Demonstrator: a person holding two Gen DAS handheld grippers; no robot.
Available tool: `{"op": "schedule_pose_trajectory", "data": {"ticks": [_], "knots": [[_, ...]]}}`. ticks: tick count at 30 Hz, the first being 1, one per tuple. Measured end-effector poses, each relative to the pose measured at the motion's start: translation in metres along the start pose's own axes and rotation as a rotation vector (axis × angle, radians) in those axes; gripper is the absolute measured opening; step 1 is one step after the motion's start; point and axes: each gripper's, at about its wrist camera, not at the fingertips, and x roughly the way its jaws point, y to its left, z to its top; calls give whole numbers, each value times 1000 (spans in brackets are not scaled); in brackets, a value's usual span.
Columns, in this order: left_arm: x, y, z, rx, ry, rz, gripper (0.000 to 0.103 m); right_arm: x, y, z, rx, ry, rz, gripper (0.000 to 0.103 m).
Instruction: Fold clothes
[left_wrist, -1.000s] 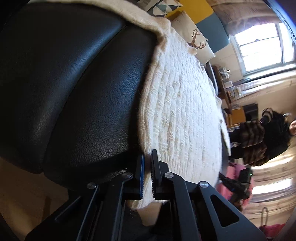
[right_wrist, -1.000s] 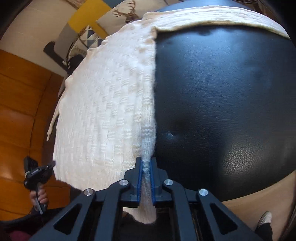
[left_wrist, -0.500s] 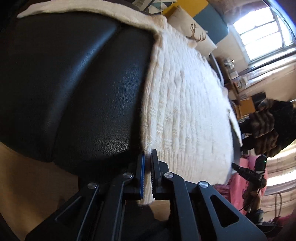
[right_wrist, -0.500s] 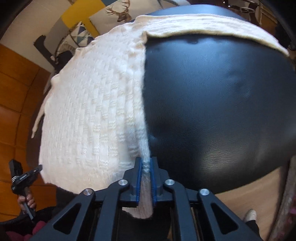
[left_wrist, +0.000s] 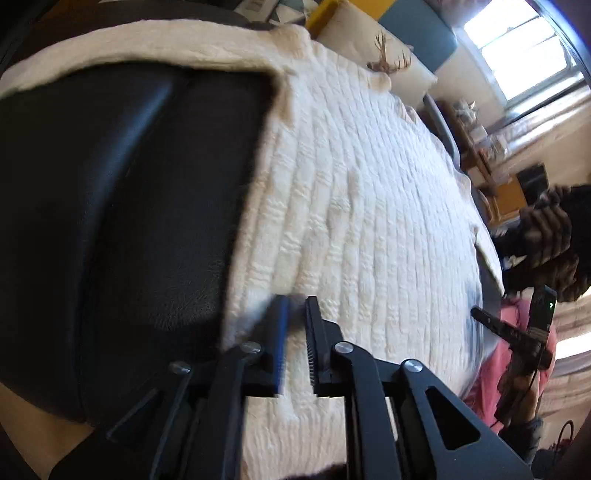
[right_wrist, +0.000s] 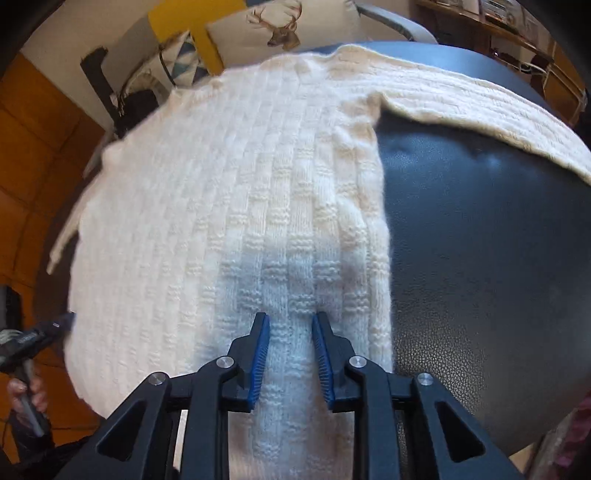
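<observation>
Both claws have let go: right claw (right_wrist: 290, 325) and, seemingly, left claw (left_wrist: 296, 308) gape over the sweater (right_wrist: 236, 206).

No legible text, labels, brands or numbers in either wrist view. Faint white marking on the dark handheld device (right_wrist: 27, 338) at left edge: too small and blurred to read.

My two black handheld grippers, blue-padded.

My left gripper (left_wrist: 295, 332) has matte black linkage arms with triangular cut-outs, round silver pivot screws, a ribbed blue pad on one finger and a dark toothed face on the other. My right gripper (right_wrist: 290, 347) is the same black frame with four silver screws, and both its fingers (right_wrist: 260, 354) carry ribbed blue pads.
</observation>
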Motion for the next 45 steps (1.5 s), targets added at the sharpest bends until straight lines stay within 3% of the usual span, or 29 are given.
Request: {"op": "schedule_pose_trajectory", "data": {"ticks": [3, 6, 9, 11, 14, 17, 19, 22, 24, 26, 29, 32, 35, 40, 43, 45], "knots": [[-17, 8, 10, -60, -22, -54, 11, -9, -8, 4, 26, 13, 47, 24], [-30, -9, 31, 3, -90, -5, 11, -18, 3, 28, -24, -38, 76, 25], [-13, -39, 66, 35, -97, -41, 12, -11, 19, 57, -65, -72, 78, 25], [2, -59, 87, 79, -97, -5, 12, -2, 28, 78, -86, -91, 71, 26], [57, -74, 115, 100, -36, 182, 11, 30, 24, 100, -61, -58, -13, 26], [57, -59, 120, 48, -32, 140, 11, 42, 2, 98, -36, -42, -17, 25], [40, -56, 123, 14, -86, 47, 11, 40, 0, 102, -37, -54, 5, 25], [26, -72, 136, 49, -169, -36, 11, 28, 10, 115, -56, -94, 60, 25], [35, -87, 151, 86, -182, -13, 12, 27, 29, 130, -74, -115, 82, 26], [59, -83, 162, 92, -144, 108, 12, 38, 46, 144, -86, -114, 74, 26], [78, -52, 165, 39, -131, 169, 7, 76, 51, 154, -83, -35, -21, 26], [66, -48, 167, 31, -156, 126, 5, 81, 53, 151, -103, -31, -4, 29], [50, -54, 169, 43, -202, 70, 6, 68, 56, 162, -106, -76, 91, 29], [52, -101, 204, 139, -270, 94, 12, 72, 62, 212, -65, -144, 104, 29], [93, -93, 222, 141, -166, 299, 12, 104, 53, 241, -20, -128, 39, 29], [105, -81, 225, 108, -152, 300, 12, 131, 43, 250, 18, -64, 12, 28]]}}
